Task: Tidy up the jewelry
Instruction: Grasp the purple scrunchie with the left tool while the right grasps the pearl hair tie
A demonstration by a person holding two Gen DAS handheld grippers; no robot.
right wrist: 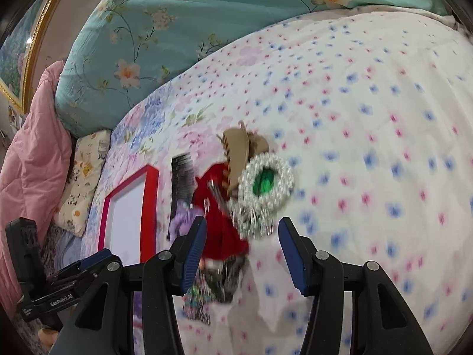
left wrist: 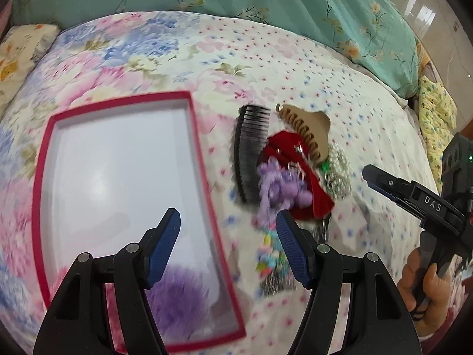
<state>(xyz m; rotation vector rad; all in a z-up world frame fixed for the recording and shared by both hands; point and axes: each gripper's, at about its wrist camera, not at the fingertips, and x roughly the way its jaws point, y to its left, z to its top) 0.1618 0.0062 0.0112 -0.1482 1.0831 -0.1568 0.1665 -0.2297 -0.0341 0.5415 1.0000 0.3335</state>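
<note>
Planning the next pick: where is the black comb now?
In the left wrist view the black comb lies on the bedspread right of the red-rimmed box, at the pile's left edge, touching the red hair bow.

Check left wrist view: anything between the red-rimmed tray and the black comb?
Nothing there. In the left wrist view, only bare floral bedsheet separates the tray from the comb; the rest of the pile lies on the comb's far side.

A home bedroom: floral bedspread (left wrist: 266,59), teal pillow (right wrist: 165,29), pink quilt (right wrist: 32,148).
</note>
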